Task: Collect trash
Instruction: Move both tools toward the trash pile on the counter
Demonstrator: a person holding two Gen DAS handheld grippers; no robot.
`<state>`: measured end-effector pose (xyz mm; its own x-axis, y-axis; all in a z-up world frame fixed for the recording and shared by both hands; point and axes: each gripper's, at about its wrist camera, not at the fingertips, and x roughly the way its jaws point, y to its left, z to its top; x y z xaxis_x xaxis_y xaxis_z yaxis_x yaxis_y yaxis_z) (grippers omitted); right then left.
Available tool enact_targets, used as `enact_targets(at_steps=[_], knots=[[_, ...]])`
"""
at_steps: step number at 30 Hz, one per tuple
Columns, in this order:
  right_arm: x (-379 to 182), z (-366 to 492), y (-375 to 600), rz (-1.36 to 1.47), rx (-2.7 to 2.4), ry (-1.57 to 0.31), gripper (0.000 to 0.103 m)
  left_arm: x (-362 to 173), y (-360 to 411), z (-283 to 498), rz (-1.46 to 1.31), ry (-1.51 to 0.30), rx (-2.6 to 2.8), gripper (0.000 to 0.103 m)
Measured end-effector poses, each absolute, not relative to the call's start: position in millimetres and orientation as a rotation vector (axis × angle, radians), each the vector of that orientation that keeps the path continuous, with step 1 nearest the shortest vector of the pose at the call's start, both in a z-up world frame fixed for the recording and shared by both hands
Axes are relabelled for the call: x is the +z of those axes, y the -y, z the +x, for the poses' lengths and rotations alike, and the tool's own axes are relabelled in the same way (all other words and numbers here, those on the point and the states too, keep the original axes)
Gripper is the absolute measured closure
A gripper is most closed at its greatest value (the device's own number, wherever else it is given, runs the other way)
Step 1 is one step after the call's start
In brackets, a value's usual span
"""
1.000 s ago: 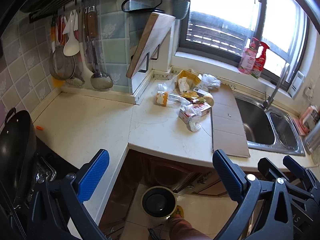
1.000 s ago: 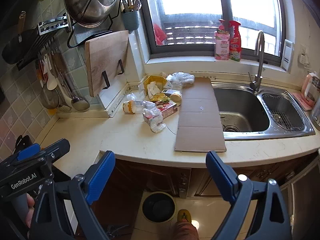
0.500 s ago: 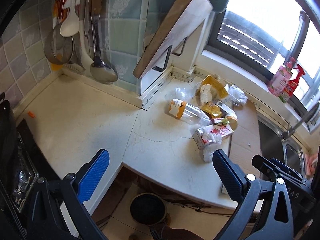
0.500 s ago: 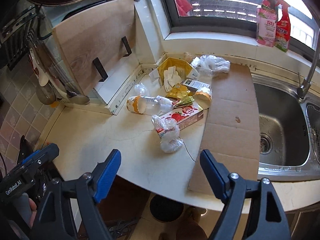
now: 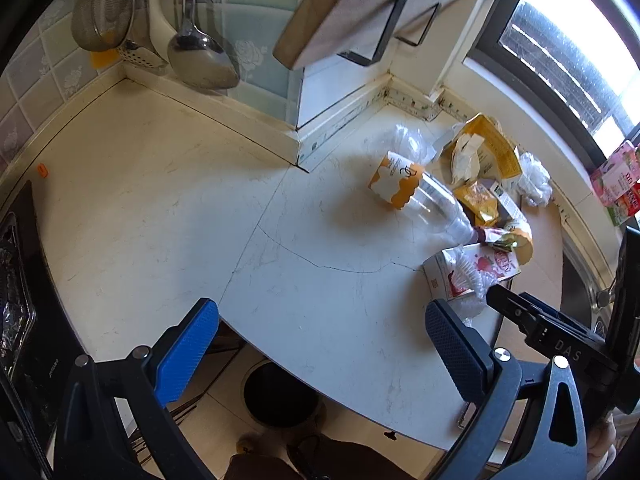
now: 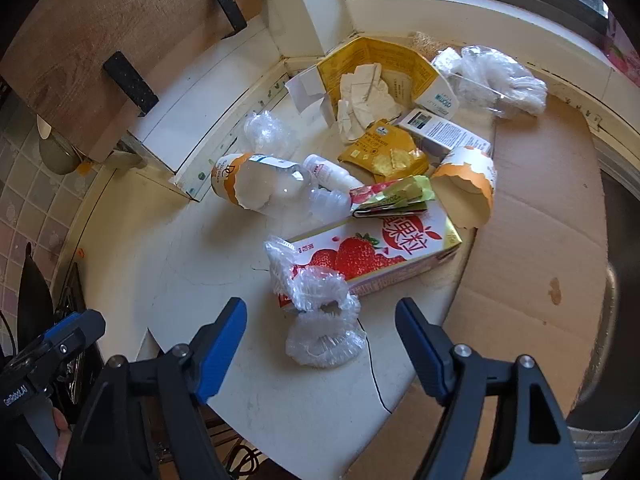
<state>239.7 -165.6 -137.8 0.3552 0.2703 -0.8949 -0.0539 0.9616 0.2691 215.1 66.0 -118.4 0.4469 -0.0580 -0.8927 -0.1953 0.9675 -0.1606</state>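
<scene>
A heap of trash lies on the cream countertop [image 6: 168, 264]. It holds a red strawberry carton [image 6: 376, 252], crumpled clear plastic wrap [image 6: 320, 320], a clear bottle with an orange label [image 6: 256, 184], a yellow opened box [image 6: 376, 68] and a torn paper cup [image 6: 468, 184]. My right gripper [image 6: 320, 340] is open, just above and in front of the plastic wrap. My left gripper [image 5: 320, 340] is open and empty over the counter's front edge, left of the heap; the bottle [image 5: 416, 196] and carton [image 5: 472, 272] show there too.
A flat cardboard sheet [image 6: 540, 240] lies right of the heap, beside the sink [image 6: 616, 280]. A wooden cutting board [image 6: 104, 40] leans on the back wall. A black trash bin [image 5: 280, 396] stands on the floor under the counter edge. Ladles [image 5: 200, 60] hang at left.
Both grippers have moved forward and down toward the counter. The trash heap now looms much larger in the right wrist view, with the plastic wrap between the open fingers' line.
</scene>
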Motion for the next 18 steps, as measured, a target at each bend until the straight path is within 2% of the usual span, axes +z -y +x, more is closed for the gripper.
enact_targets(at_steps=[3,5,6,8,9,18], knots=[[-154,247,162,0.193,0.229,-1.22,0.035,-120,-58,221,-0.232,-1.116,0.082,0.001],[-168,251,159,0.207,0.258,-1.253,0.049,-119,-53,224,-0.213,-1.114,0.076,0.001],[-174,252,158,0.221,0.277,-1.268,0.059,-118,-51,225,-0.204,-1.114,0.073,0.001],[-185,253,156,0.263,0.324,-1.315,0.089,-117,-45,228,-0.181,-1.112,0.062,0.001],[-187,250,155,0.271,0.348,-1.333,0.098,-117,-43,230,-0.174,-1.112,0.053,0.001],[-127,220,198,0.278,0.334,-1.154,0.098,-129,11,263,-0.021,-1.13,-0.161,0.001]])
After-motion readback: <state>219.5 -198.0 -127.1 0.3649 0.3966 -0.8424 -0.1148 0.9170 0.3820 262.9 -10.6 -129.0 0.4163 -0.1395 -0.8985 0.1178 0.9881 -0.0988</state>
